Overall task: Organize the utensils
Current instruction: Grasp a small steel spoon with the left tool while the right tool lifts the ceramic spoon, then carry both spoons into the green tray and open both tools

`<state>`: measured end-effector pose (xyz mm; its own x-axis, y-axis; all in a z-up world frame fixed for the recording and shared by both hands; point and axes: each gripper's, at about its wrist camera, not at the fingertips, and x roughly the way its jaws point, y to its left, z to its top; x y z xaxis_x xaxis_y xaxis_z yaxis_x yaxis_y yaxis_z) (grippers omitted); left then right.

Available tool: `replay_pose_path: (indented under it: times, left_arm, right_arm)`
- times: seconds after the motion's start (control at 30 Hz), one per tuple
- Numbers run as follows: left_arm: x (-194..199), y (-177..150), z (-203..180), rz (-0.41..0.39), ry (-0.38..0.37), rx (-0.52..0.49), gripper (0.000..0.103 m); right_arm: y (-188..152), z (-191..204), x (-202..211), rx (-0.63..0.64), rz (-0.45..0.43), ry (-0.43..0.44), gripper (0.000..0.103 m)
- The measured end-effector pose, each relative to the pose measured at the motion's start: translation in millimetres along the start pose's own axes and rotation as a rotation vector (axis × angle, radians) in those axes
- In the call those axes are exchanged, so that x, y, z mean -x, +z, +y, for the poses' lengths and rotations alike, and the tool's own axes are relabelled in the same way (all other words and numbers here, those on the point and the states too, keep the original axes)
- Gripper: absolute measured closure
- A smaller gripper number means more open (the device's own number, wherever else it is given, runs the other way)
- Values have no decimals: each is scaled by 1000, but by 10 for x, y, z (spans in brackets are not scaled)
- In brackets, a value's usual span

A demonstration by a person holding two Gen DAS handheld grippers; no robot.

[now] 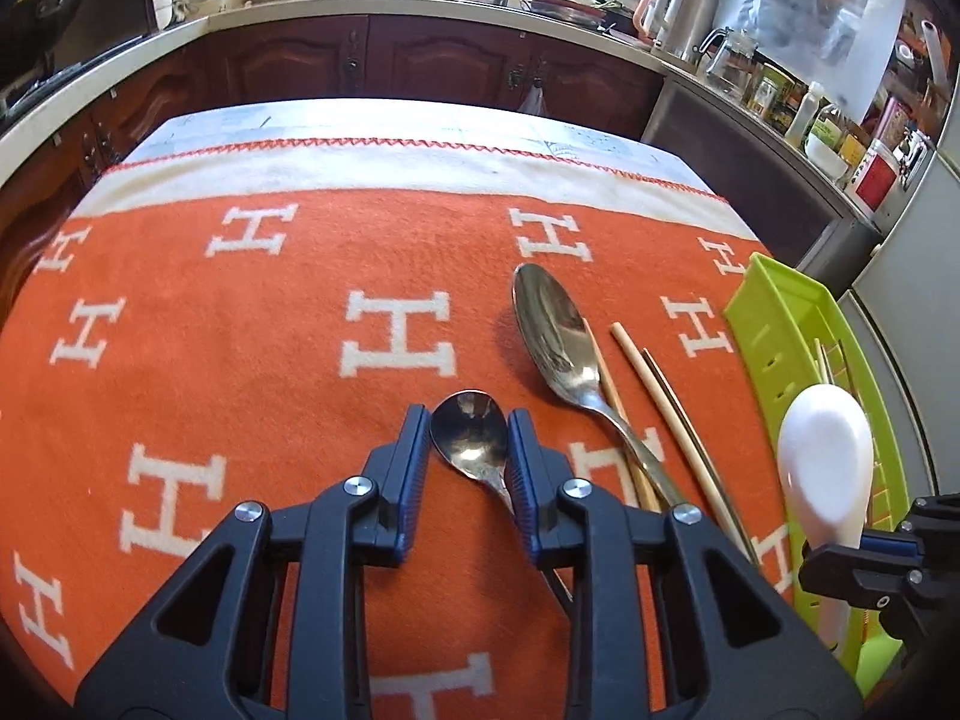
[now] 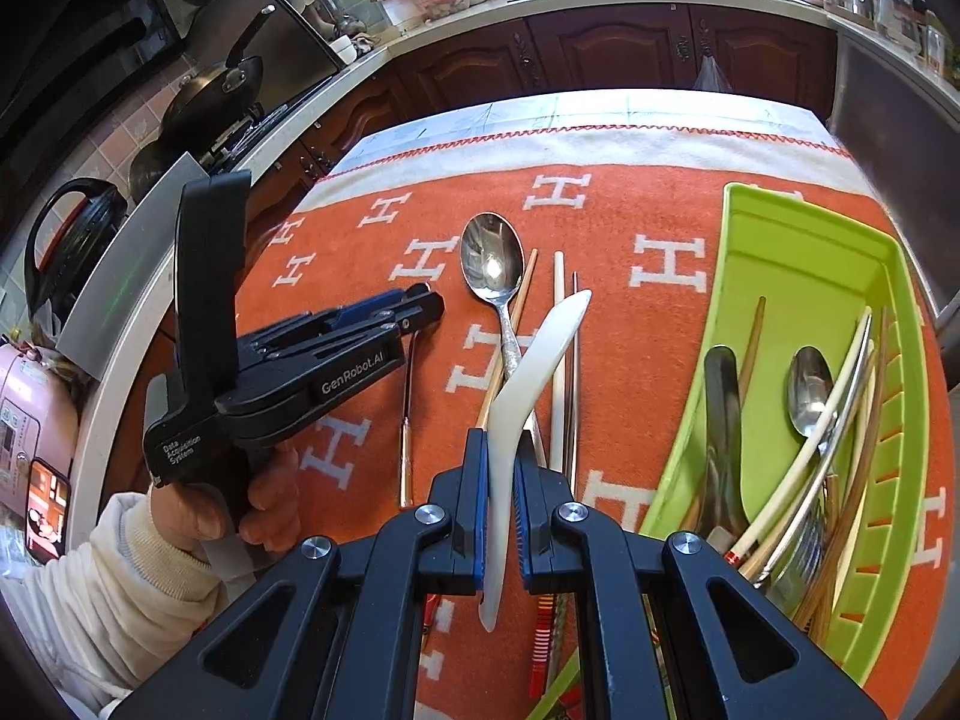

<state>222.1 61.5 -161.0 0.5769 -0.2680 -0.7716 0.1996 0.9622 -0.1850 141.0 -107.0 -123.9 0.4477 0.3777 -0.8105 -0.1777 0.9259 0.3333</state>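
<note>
Over in your green tray point(image 2: 804, 252) several spoons and chopsticks already lie sorted. Your right gripper point(image 2: 501, 468) pinches the white spoon point(image 2: 528, 372) above the cloth; your left gripper point(image 1: 468, 432) straddles a small steel spoon point(image 1: 468, 435), jaws apart. The large spoon point(image 1: 552, 330) and loose chopsticks point(image 1: 654, 396) remain.

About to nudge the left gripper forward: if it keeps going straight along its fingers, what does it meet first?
The small metal spoon: its bowl already lies between the left gripper fingers. Just under it is the orange blanket. Depth is unclear, but nothing else seems in line.
</note>
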Motion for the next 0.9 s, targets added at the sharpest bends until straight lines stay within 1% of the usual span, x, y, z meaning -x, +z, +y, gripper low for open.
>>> replay_pose_path:
  times: [0.1, 0.23, 0.3, 0.43, 0.53, 0.63, 0.9]
  left_arm:
    - [7, 0, 13, 7, -12, 25, 80]
    - [38, -7, 81, 30, -58, 92, 81]
    - [59, -42, 94, 48, -106, 119, 81]
    - [152, -134, 72, 66, -170, 138, 81]
    - [313, -196, 49, 51, -220, 139, 81]
    - [542, -234, 14, 14, -276, 131, 81]
    - [1009, -236, -135, -36, -344, 91, 81]
  right_arm:
    - [-28, -11, 35, -3, -1, -1, 96]
    - [-71, -38, 92, -15, -5, 1, 96]
    - [-91, -49, 126, -20, -9, 6, 96]
    - [-134, -66, 229, -27, -24, 9, 96]
    - [-167, -75, 308, -32, -35, 10, 96]
    - [-199, -82, 395, -35, -46, 12, 96]
    - [-283, -61, 631, -36, -81, 22, 96]
